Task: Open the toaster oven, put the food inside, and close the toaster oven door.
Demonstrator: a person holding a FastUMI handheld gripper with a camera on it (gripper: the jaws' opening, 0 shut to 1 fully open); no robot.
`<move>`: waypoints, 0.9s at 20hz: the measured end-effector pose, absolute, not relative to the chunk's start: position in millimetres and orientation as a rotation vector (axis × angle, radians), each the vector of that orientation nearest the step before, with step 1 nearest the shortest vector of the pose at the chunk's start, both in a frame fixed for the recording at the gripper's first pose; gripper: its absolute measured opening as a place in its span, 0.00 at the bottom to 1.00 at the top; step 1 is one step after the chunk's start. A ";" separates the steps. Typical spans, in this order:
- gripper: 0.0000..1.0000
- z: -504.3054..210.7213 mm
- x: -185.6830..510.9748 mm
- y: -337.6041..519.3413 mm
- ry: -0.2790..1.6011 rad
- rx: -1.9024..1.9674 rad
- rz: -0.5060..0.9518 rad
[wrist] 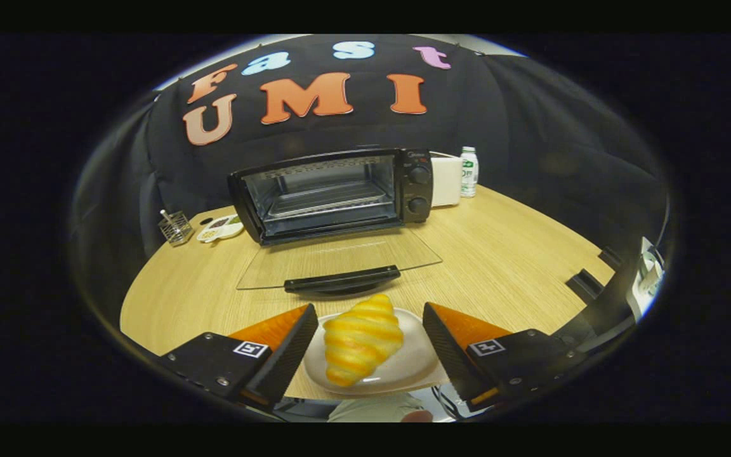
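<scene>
A yellow croissant (360,339) lies on a white plate (413,362) at the near edge of the wooden table (505,266). My gripper (368,306) straddles the plate, and each finger presses against a side of its rim, so it is shut on the plate. Beyond the fingers stands the black toaster oven (330,190). Its glass door (340,257) is folded down flat toward me, with the dark handle (342,279) just ahead of the croissant. The oven cavity is lit and its wire rack (327,203) is bare.
Two knobs (419,189) sit on the oven's right panel. Right of the oven are a white box (447,181) and a small bottle (469,171). A wire basket (175,227) and a small dish (219,228) stand left of the oven. Dark brackets (584,285) line the table's right edge.
</scene>
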State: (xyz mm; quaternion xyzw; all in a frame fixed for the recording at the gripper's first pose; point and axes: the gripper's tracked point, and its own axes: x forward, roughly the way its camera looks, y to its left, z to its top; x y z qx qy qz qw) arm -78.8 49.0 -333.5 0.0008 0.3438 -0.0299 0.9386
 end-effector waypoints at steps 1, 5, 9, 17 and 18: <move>0.99 -336.9 -85.3 49.4 0.704 0.007 -0.065; 0.99 -352.7 -104.7 61.7 0.714 0.039 -0.061; 0.99 -373.3 -110.3 62.7 0.734 0.015 -0.086; 0.99 -392.3 -116.6 61.6 0.758 0.078 -0.144; 0.97 -391.5 -115.8 63.4 0.751 0.081 -0.132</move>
